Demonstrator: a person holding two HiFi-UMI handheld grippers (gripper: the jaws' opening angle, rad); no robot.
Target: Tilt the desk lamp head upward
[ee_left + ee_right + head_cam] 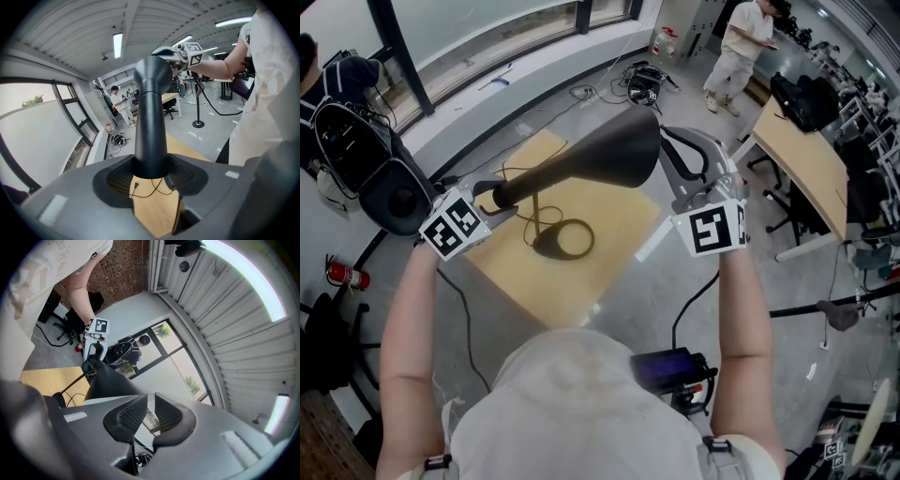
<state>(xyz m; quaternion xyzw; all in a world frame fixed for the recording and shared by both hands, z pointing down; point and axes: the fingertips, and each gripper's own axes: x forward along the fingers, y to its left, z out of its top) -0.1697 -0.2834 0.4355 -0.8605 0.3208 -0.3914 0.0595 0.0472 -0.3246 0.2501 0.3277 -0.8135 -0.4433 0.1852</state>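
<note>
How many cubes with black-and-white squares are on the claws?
2. One marker cube rides on the left claw, by the desk lamp's narrow neck; the other rides on the right claw, beside the lamp's wide end. Neither is hidden.

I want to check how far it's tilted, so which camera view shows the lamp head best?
The head view: the lamp head shows whole, from narrow neck to wide rim. The left gripper view looks along it from the neck end, foreshortened. The right gripper view catches only part of its dark side.
</note>
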